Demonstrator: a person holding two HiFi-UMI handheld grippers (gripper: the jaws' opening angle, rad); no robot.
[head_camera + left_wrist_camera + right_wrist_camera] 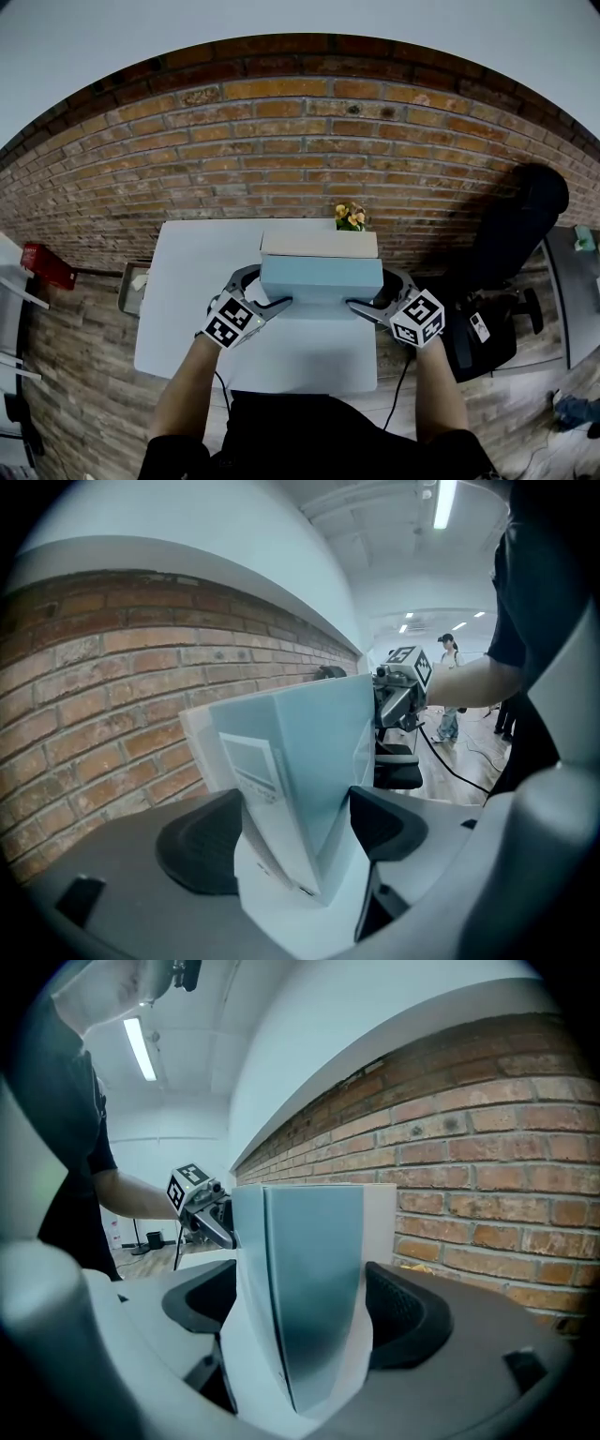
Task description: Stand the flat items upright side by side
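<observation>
A light blue flat box (321,278) stands upright on the white table (197,281), with a white flat box (319,244) upright right behind it, toward the brick wall. My left gripper (267,291) is at the blue box's left end and my right gripper (380,292) at its right end. In the left gripper view the blue box (319,752) and white box (202,733) stand between the spread jaws of the left gripper (295,841). The right gripper (300,1312) likewise straddles the blue box (314,1279) and white box (380,1222). The pads sit close beside the boxes without clearly pressing.
A small pot of flowers (350,217) sits at the table's far edge against the brick wall. A black office chair (516,244) stands right of the table. A grey tray (131,286) and a red object (47,265) lie on the floor to the left.
</observation>
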